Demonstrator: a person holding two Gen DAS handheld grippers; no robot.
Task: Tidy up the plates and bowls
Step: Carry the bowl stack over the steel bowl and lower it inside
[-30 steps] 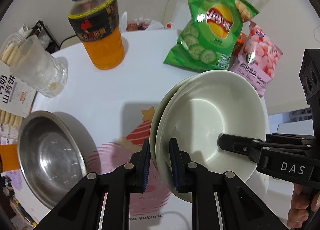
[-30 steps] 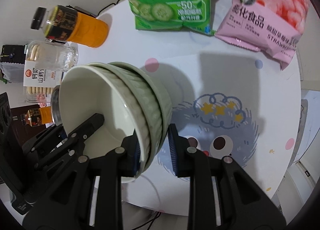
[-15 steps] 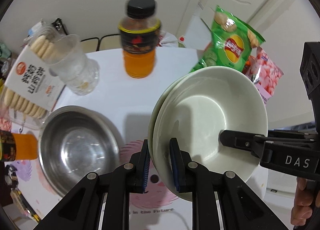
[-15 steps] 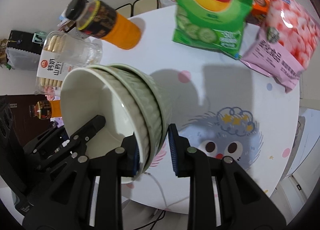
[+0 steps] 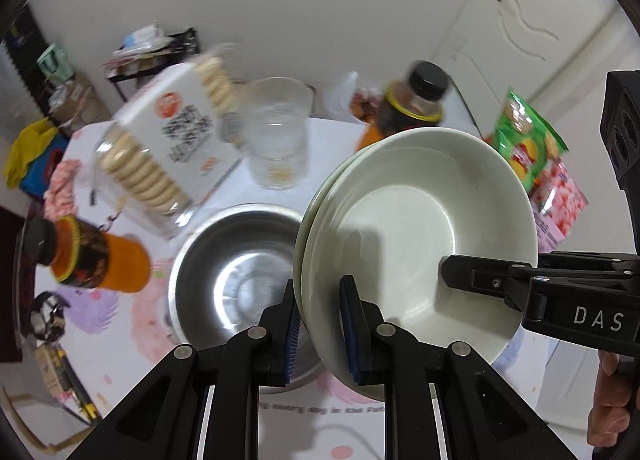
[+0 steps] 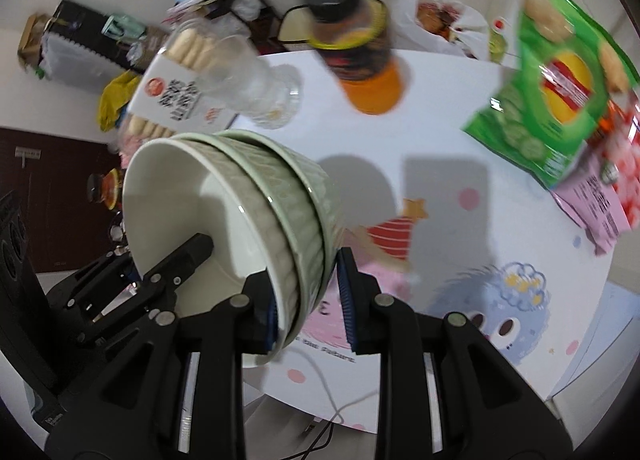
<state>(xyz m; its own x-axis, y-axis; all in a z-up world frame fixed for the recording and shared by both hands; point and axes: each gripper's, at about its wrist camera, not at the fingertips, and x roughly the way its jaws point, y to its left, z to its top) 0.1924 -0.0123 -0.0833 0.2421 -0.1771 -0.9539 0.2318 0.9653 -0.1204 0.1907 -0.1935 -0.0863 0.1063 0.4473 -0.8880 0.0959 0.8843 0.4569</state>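
Fingers (image 5: 289,334) of both grippers clamp stacked bowls' (image 5: 416,228) rims (opposite sides).

White walls (image 5: 320,0), perhaps a door (image 5: 532,32) behind.

surface: white round table (image 5: 132,344) with cartoon prints | centre: steel bowl (image 5: 236,272) | upper middle: glass cup (image 5: 278,140), upright orange drink bottle (image 6: 360,44) | upper left: biscuit pack (image 5: 168,148) | left: second orange bottle (image 5: 92,256) | right: green chip bag (image 6: 560,84), pink snack bag (image 6: 600,200)

The right gripper (image 6: 306,300) clamps two nested green bowls (image 6: 280,212) above the table (image 6: 440,148).
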